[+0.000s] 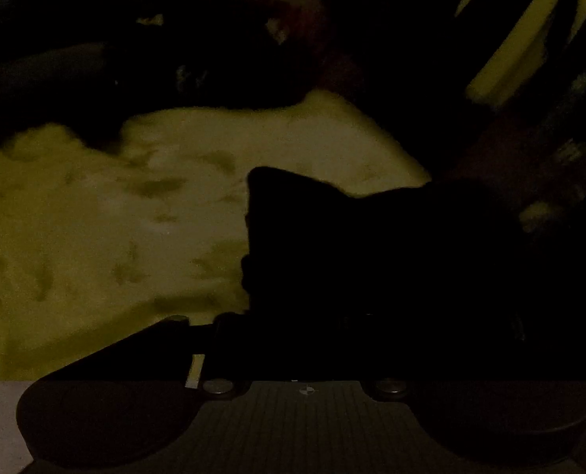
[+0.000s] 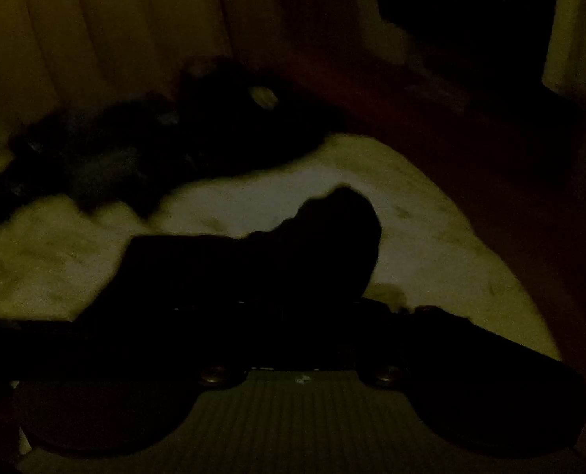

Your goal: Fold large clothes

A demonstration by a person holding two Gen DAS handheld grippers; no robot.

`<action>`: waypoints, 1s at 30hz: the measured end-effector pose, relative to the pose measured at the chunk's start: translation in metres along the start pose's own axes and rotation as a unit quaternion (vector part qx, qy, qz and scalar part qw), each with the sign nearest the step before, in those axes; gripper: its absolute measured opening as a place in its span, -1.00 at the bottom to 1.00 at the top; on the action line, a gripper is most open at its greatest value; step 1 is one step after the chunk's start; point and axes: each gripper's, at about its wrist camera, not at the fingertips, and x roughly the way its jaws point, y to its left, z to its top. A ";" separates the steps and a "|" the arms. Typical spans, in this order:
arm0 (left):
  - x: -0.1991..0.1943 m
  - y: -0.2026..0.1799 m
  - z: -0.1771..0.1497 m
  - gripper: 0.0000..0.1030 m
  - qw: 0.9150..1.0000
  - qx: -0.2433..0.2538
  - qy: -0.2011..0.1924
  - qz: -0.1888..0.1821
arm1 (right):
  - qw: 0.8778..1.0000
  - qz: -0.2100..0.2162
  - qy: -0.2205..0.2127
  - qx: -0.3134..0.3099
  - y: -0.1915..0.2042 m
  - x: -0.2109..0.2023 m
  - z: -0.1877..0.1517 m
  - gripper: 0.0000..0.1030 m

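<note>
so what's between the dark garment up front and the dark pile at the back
Only bare pale bedding lies between the dark garment and the dark pile, seen in the right wrist view.

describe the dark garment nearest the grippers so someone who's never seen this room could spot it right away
Start at the pale bed surface that fills the middle of the dim room. A ragged heap of dark clothes lies along its far edge. The dark garment lies apart from that heap, alone on the pale surface just in front of the grippers, a flatter black shape with one rounded lump.
</note>
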 end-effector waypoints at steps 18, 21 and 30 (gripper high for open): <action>-0.112 -0.021 -0.063 1.00 0.969 0.143 0.124 0.162 | 0.995 -0.034 0.090 -0.014 0.038 -0.096 -0.042 0.91; -0.118 -0.033 -0.072 1.00 0.964 0.149 0.123 0.181 | 0.993 -0.047 0.106 -0.020 0.048 -0.096 -0.042 0.91; -0.108 -0.058 -0.067 1.00 0.964 0.171 0.129 0.157 | 0.990 -0.069 0.119 -0.038 0.053 -0.098 -0.037 0.93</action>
